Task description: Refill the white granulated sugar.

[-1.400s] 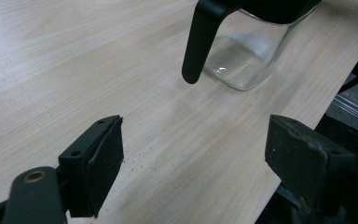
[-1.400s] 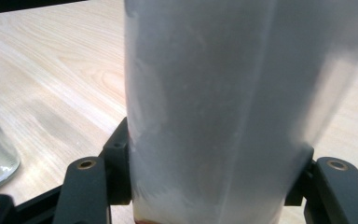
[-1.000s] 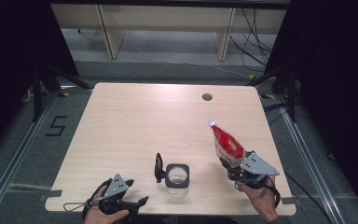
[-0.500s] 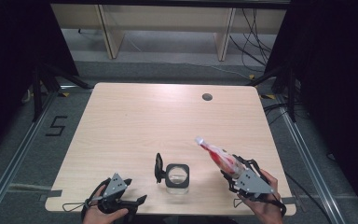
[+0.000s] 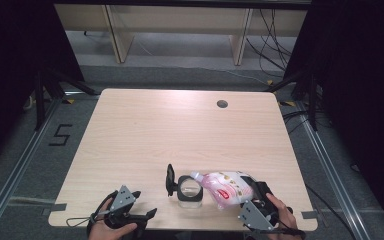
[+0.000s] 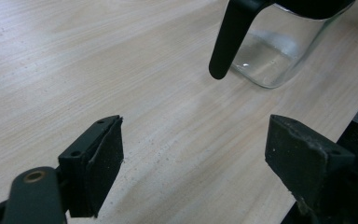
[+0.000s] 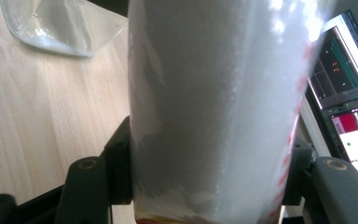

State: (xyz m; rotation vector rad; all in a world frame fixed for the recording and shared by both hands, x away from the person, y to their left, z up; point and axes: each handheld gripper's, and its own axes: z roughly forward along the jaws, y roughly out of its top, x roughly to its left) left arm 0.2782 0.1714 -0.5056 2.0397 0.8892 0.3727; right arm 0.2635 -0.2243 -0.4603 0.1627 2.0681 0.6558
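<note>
Tilted down since the earlier frame, the refill pouch (image 5: 226, 187), clamped in the right tool (image 5: 258, 202), reaches the glass jar (image 5: 189, 190); pouring remains. Left tool (image 5: 139, 219) idles, jaws apart.

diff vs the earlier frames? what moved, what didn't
The right hand-held gripper swung the pink-and-white pouch it clamps from upright at the table's right down toward the glass jar; the spout now lies at the jar's open mouth. Grip unchanged. The left hand-held gripper, jaws open and empty, the jar and its flipped-back lid stayed put.
</note>
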